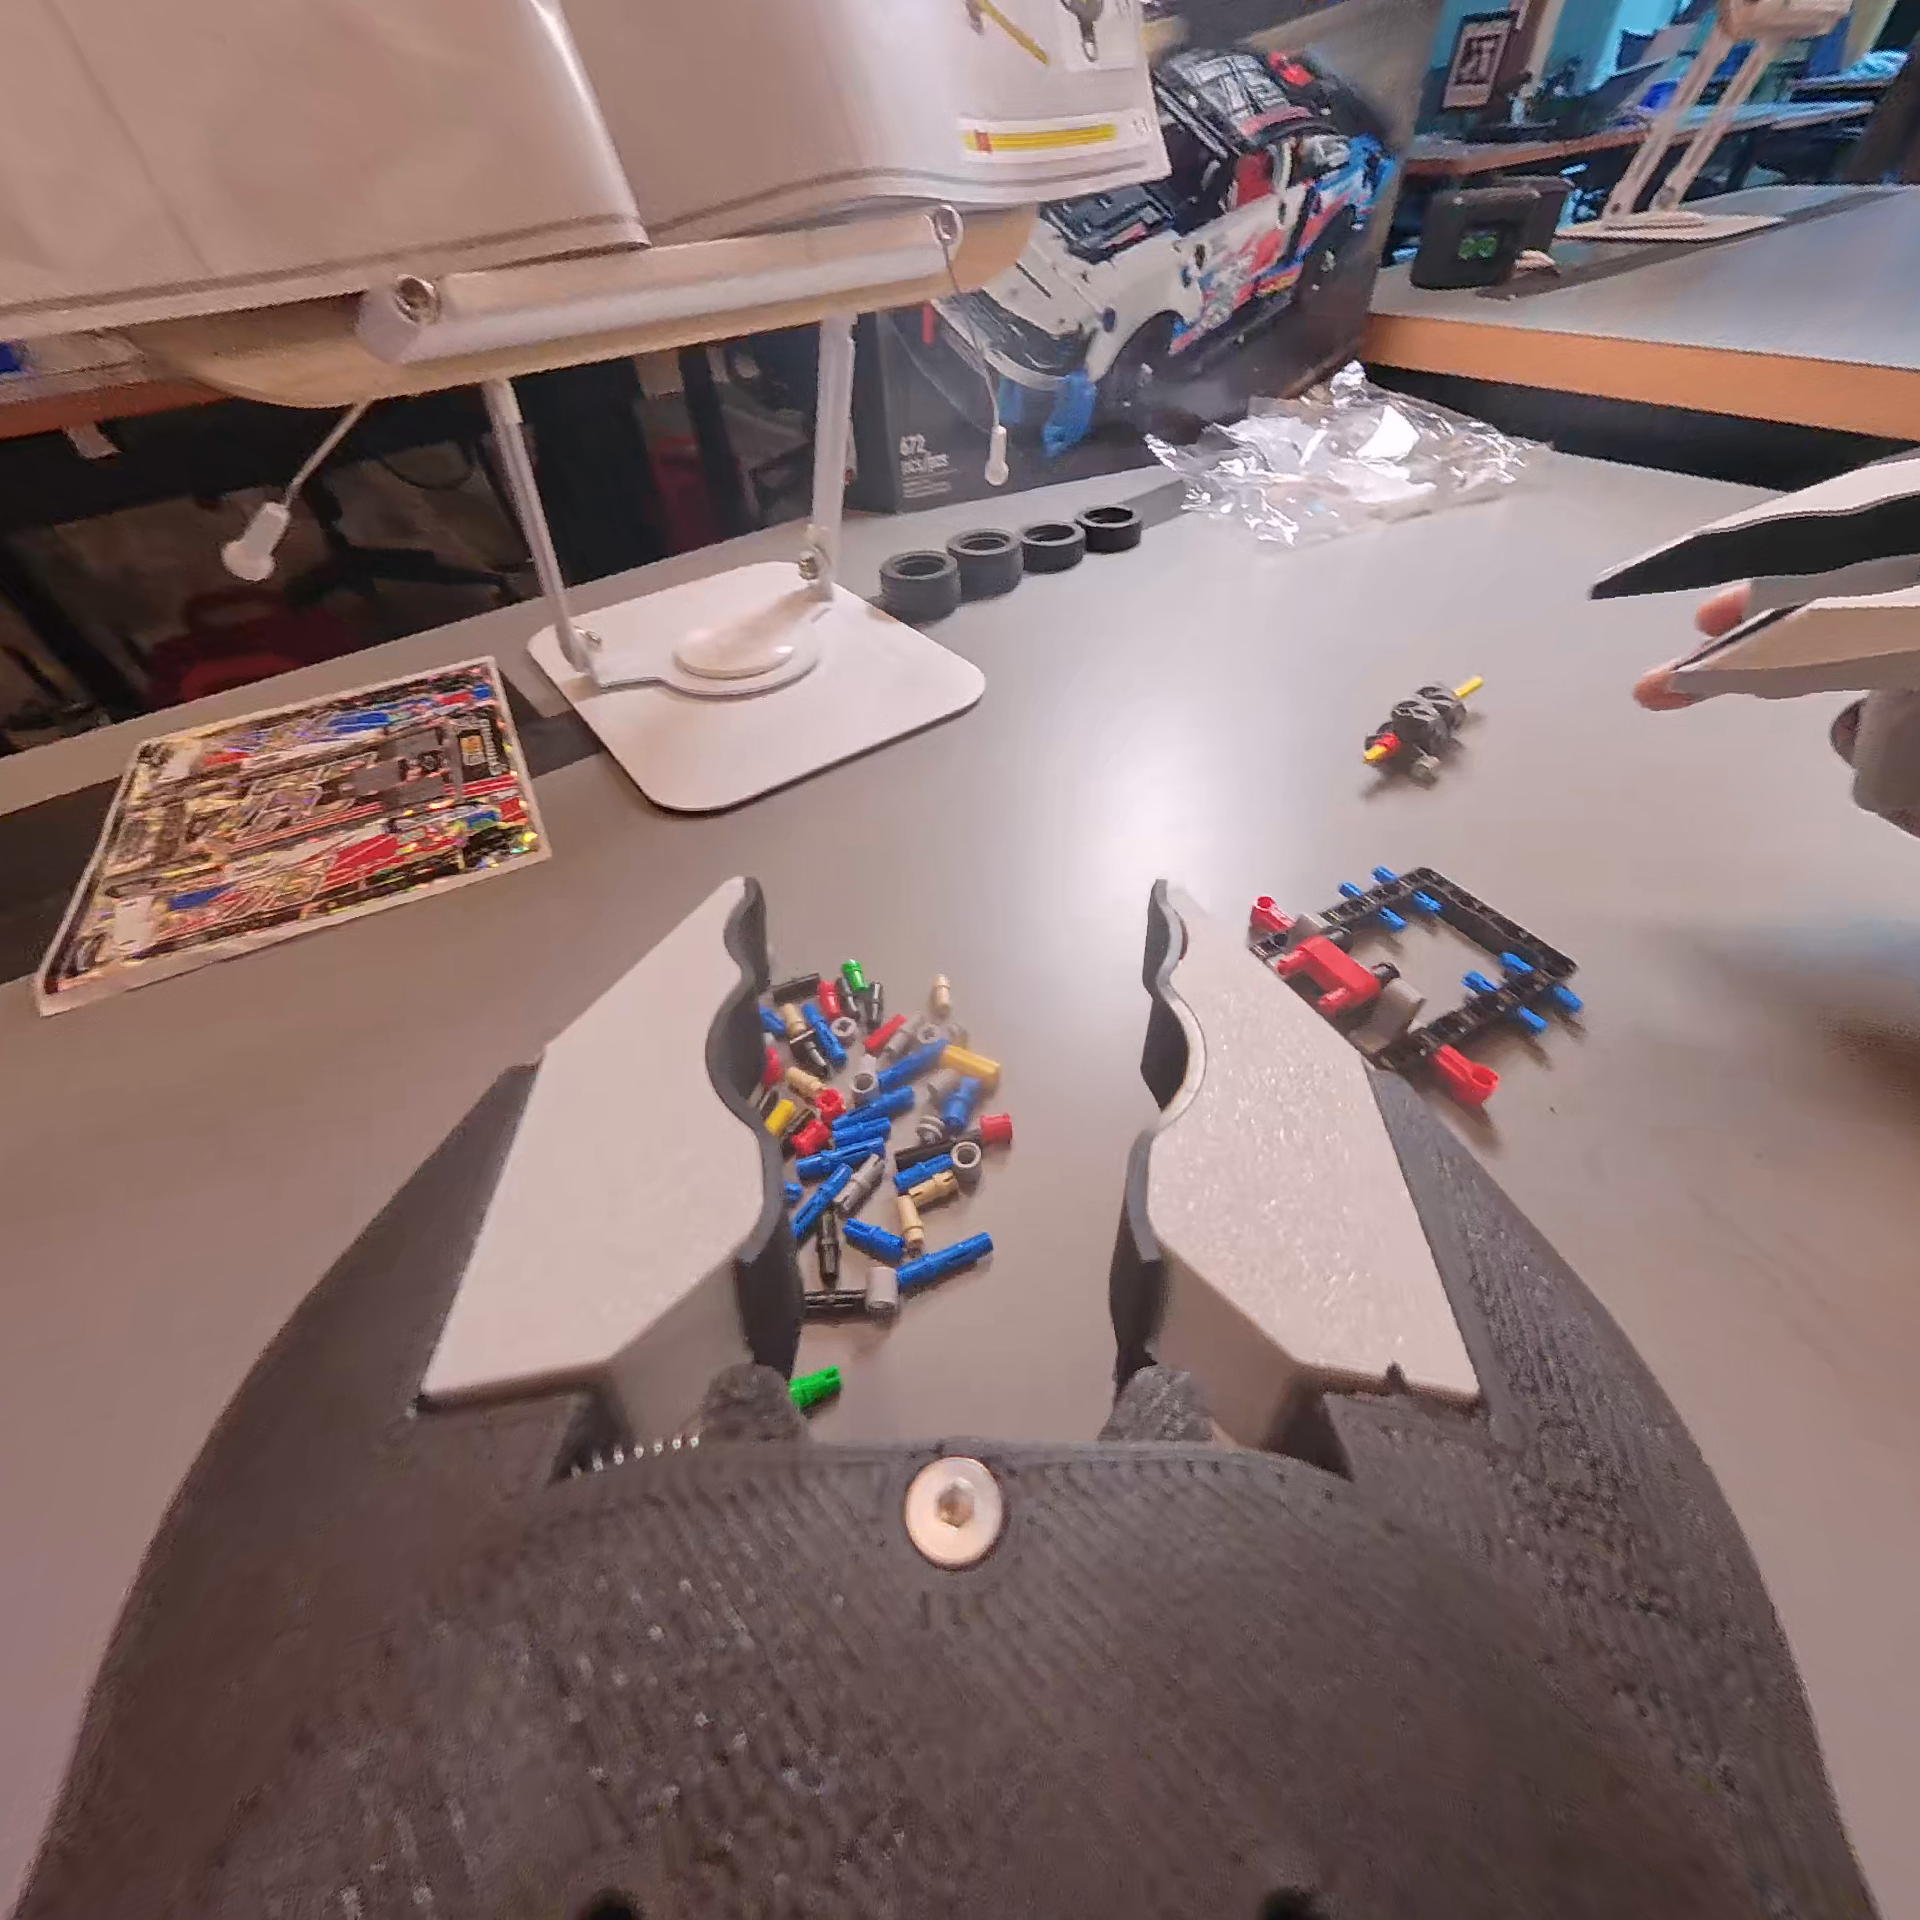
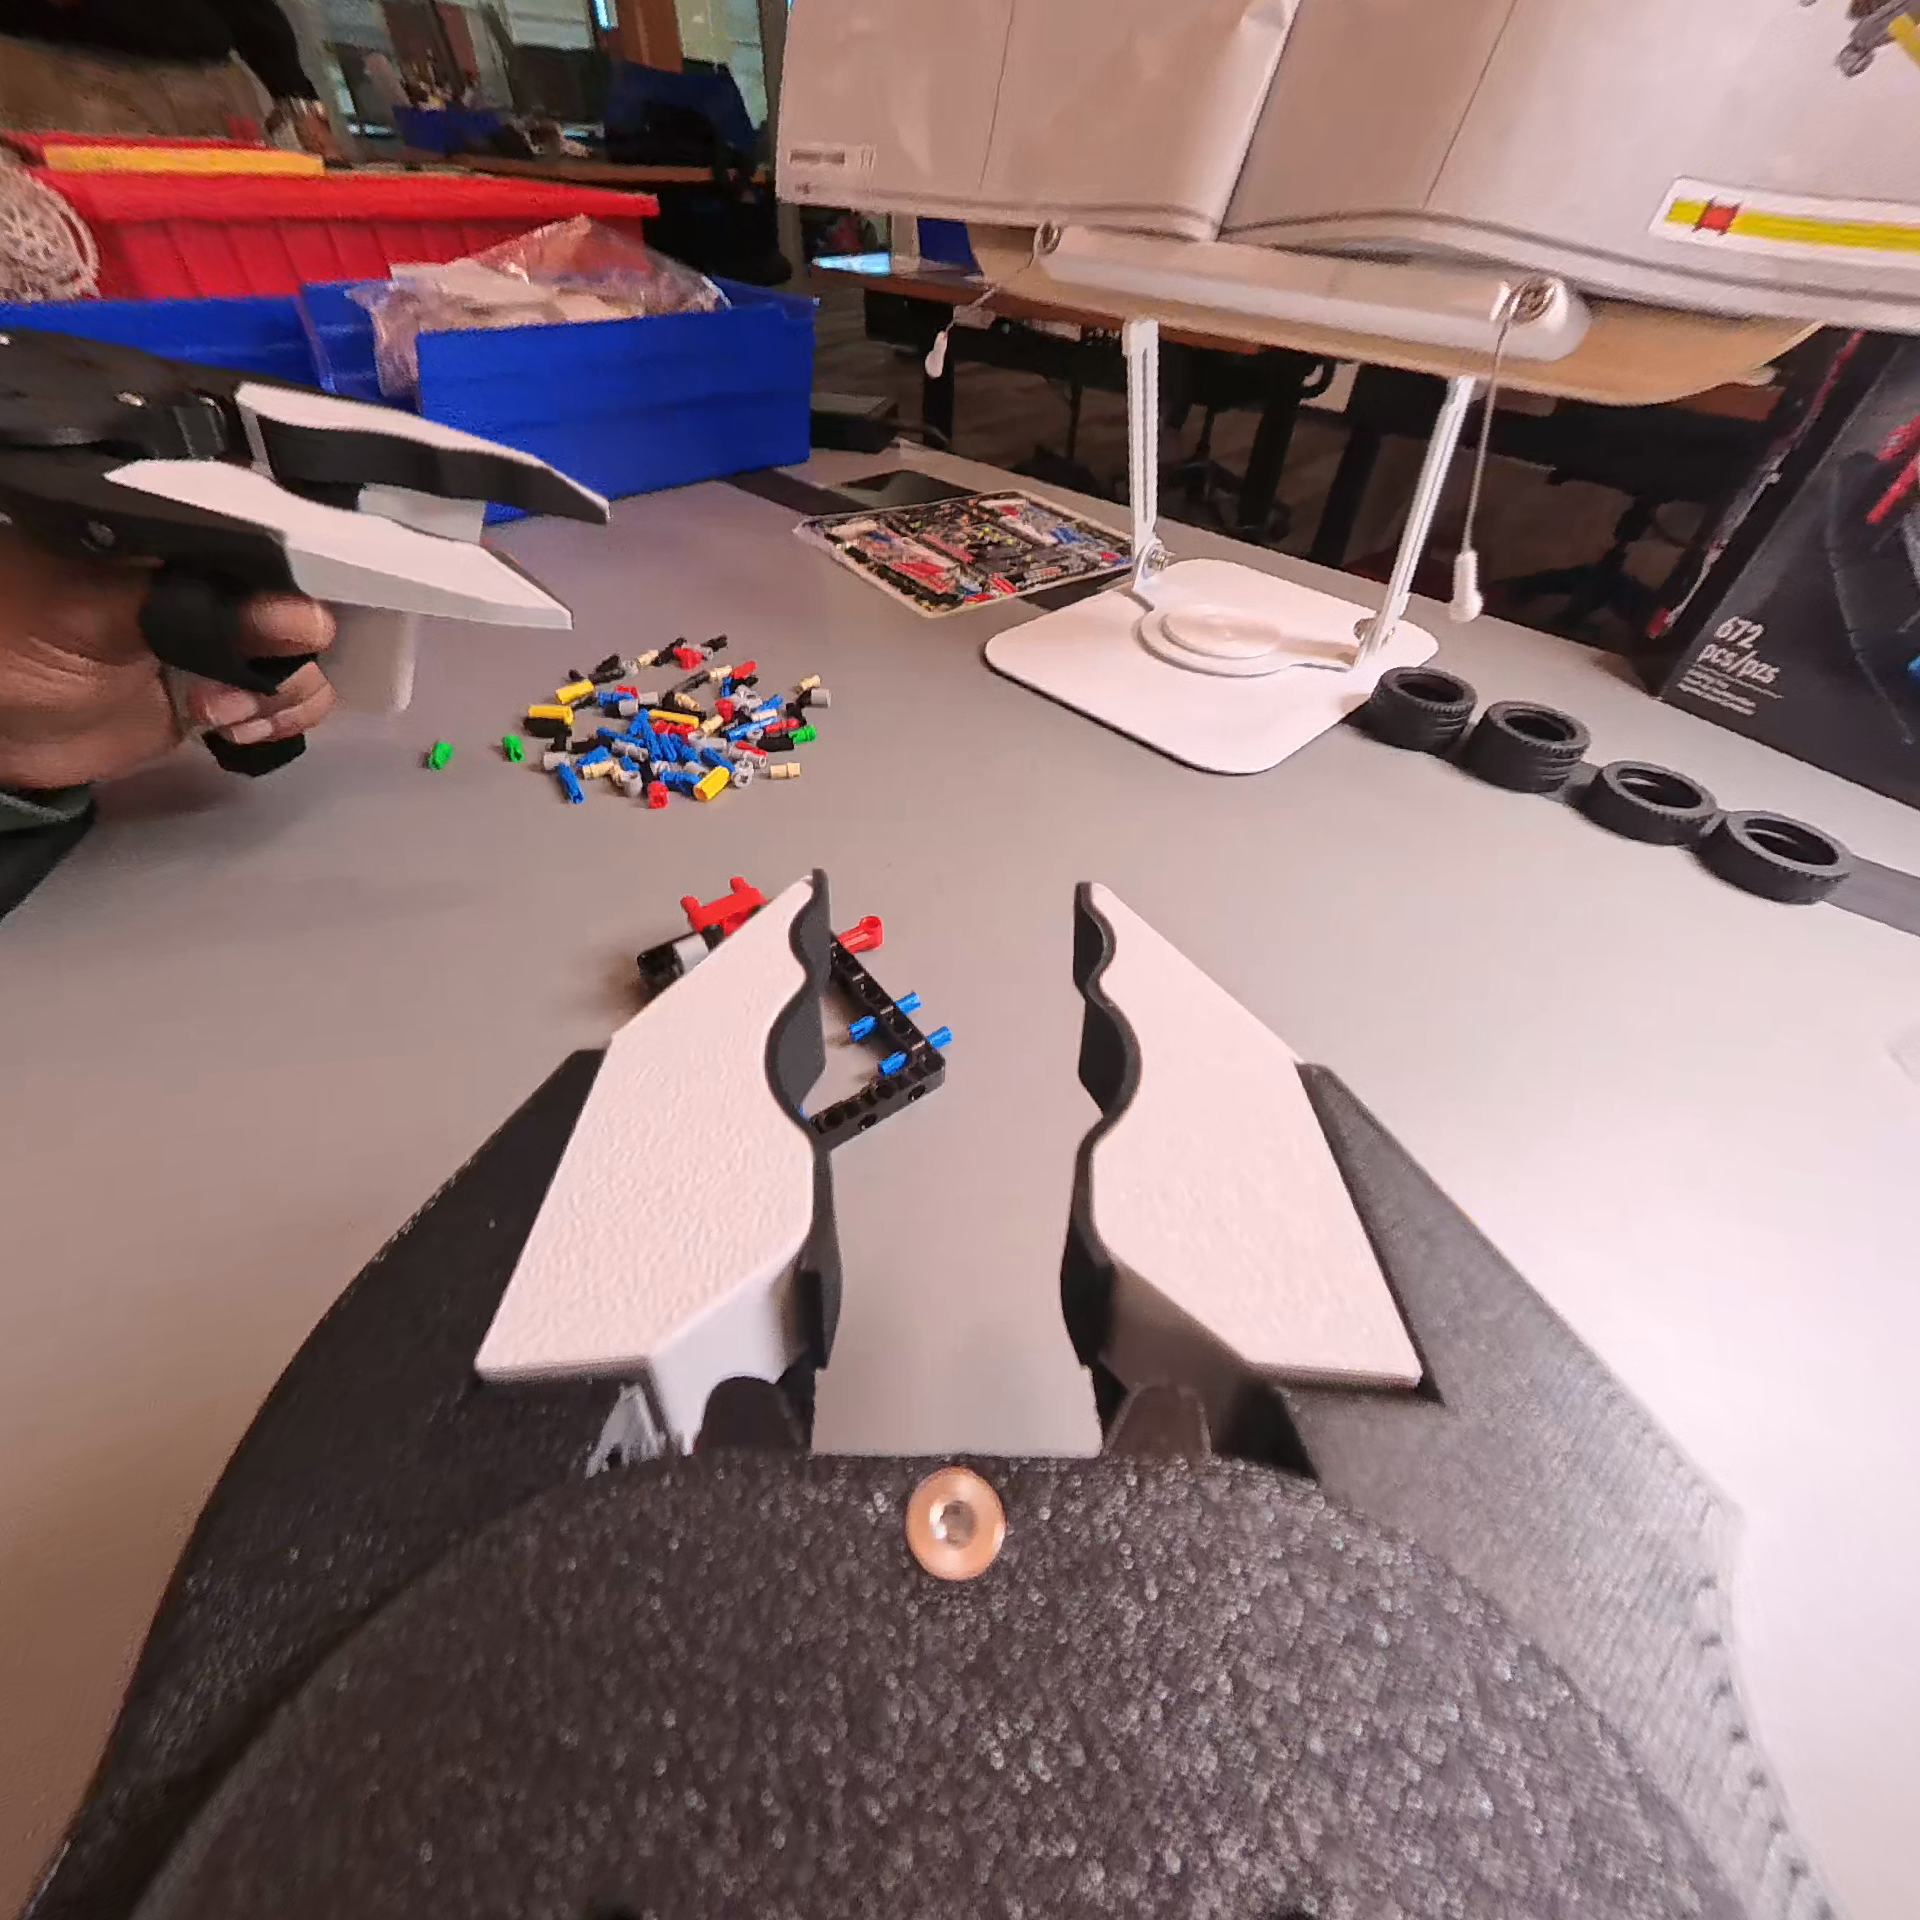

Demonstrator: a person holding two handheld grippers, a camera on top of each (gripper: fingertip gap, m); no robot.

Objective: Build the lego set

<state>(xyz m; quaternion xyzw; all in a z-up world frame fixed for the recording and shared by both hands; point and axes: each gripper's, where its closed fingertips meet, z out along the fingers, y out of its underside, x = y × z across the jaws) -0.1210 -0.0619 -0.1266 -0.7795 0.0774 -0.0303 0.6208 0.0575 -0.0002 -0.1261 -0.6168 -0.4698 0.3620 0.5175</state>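
Note:
A pile of small pins and connectors [image 1: 883, 1122] in blue, red, yellow, tan, grey and black lies on the grey table, right under my open, empty left gripper [image 1: 956, 904]. The pile also shows in the right wrist view [image 2: 675, 727]. A black frame assembly [image 1: 1423, 977] with blue pins and red parts lies to the right of the pile. My right gripper [image 2: 951, 894] is open and empty above that frame [image 2: 883, 1049], and its left finger hides part of it. A small black sub-assembly on a yellow axle [image 1: 1423, 722] lies farther back.
A white stand [image 1: 769, 675] holds the open instruction booklet [image 1: 582, 114] overhead. A sticker sheet [image 1: 301, 821] lies at the left. Several black tyres [image 1: 1008, 556] line up behind, with a crumpled clear bag [image 1: 1340, 457] and the set's box [image 1: 1122, 312]. Blue bins [image 2: 613, 384] and red bins [image 2: 312, 229] stand far left.

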